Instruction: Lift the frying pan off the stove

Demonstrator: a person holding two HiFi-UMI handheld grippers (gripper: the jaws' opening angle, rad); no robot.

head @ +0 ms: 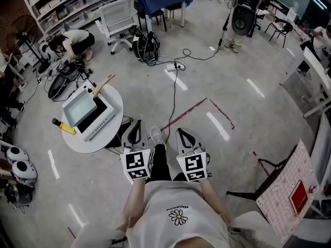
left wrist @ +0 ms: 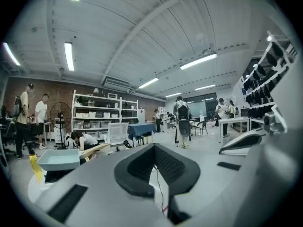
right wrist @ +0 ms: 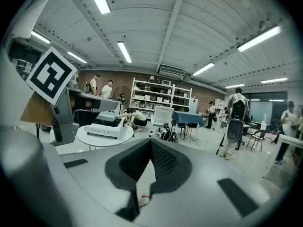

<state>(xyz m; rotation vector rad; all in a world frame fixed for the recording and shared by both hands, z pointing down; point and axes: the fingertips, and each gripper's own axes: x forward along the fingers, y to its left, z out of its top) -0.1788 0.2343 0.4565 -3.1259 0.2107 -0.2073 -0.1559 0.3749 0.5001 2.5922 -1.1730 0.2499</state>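
So from where I'm sitting, the frying pan (head: pixel 81 107) is off to the left of both sets of jaws and further out. It sits on the white stove (head: pixel 98 122) on the round table (head: pixel 115 98), with its wooden handle (head: pixel 103 83) angled off the far side. There's also a yellow thing (head: pixel 67 127) at the table's left edge. The left gripper (head: pixel 135 129) is held close in front of the person's body, jaws pinched together at the tips with nothing between them. In the left gripper view the pan shows low and to the left of the jaw tips, beyond them and well apart. The right gripper (head: pixel 186 136) is near the left one, level with it. Its jaws are closed right up too, and empty. In the right gripper view the pan and stove sit left of the tips and beyond them, with the left gripper's marker cube up at the left edge. Both grippers point out across the floor rather than at the table, so neither pair of pads is anywhere near the pan, which is on the stove, not lifted yet.
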